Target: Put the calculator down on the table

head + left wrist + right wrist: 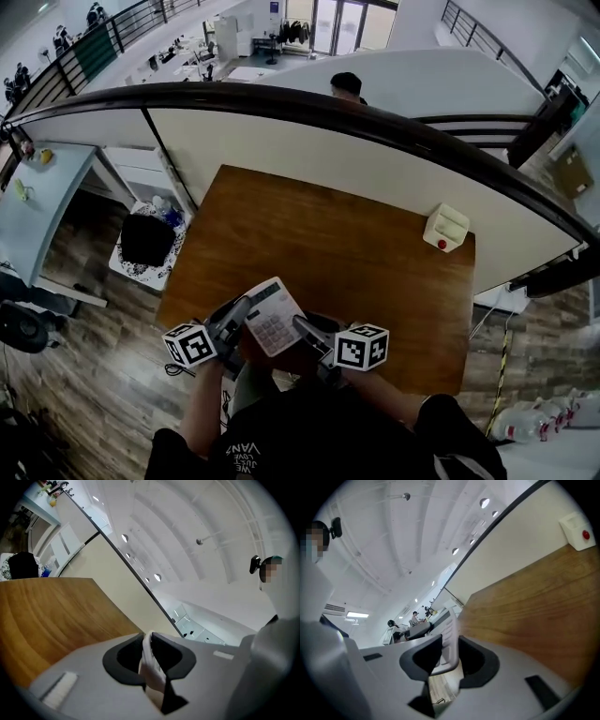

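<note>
The calculator (pixel 274 317) hangs keys-up over the tabletop's (pixel 328 234) near edge; the left tool (pixel 246 313) pinches its left side and the right tool (pixel 300 325) pinches its right side. A white box (pixel 446 227) sits at the tabletop's far right corner

Calculator (pixel 273 316) above the table's (pixel 328 234) near edge — box (pixel 446 227) at far-right corner.

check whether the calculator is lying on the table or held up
Held up: the left gripper and right gripper each clamp an edge of the calculator, by the near edge of the table.
</note>
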`<state>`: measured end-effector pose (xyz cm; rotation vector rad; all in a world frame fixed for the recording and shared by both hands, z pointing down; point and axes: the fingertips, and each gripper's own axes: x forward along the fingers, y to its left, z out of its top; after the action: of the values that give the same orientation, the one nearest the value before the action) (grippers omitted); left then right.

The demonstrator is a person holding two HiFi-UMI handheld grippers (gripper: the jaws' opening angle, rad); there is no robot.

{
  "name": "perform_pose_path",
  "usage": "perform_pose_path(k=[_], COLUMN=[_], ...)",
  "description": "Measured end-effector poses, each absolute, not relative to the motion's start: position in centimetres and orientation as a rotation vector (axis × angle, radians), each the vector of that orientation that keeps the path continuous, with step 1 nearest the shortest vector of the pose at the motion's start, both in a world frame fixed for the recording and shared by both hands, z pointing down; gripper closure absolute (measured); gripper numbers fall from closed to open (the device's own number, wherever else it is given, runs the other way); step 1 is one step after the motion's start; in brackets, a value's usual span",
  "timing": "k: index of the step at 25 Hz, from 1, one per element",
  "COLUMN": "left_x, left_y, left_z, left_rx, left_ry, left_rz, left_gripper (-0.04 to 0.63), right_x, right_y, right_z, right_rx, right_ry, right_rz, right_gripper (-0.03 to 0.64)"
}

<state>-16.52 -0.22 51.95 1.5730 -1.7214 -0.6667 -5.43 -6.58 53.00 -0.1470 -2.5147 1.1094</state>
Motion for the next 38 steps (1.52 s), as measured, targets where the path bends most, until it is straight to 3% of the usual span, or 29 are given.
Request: perform_pose_path(k=[19, 26, 38], left_x=[-29.6, -32.8, -36.3], left_y=[-9.1, -13.2, -19.6], left_z=[53.4, 53.1, 53.5], left_rx=[1.906, 2.052, 2.18], left_ry=[-1.322, -1.179, -1.159], left_rz=[-0.4, -0.301, -0.237], left_gripper=[0.541, 0.545, 0.545], right_x=[-17.5, -21.1, -21.1], right_y=[-10.2, -12.7, -14.2], right_z=[56.1, 56.9, 56.5], right_rx=[0.339, 0.503, 0.702], right_ry=[-2.578, -2.593, -2.621], right_rz=[1.27, 1.14, 1.237], right_gripper=[0.514, 0.514, 0.514])
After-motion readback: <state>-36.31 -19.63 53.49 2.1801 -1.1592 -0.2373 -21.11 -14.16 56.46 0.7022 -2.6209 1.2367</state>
